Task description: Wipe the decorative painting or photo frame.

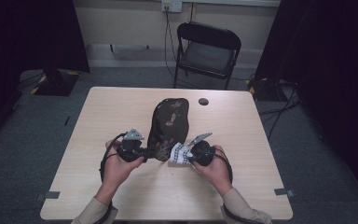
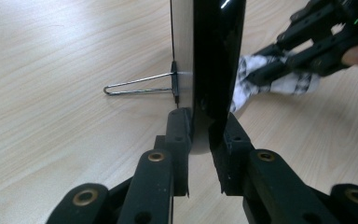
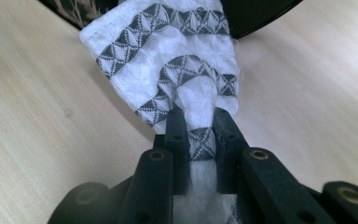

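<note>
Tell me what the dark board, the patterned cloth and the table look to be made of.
Dark board: probably lacquered wood or plastic; glossy black face with a sharp highlight, painted motifs, wire stand behind.
Patterned cloth: woven cotton-like fabric, matte; visible weave, soft folds, frayed threads at the edge.
Table: likely wood-grain laminate, pale, smooth, with a slight sheen.
</note>
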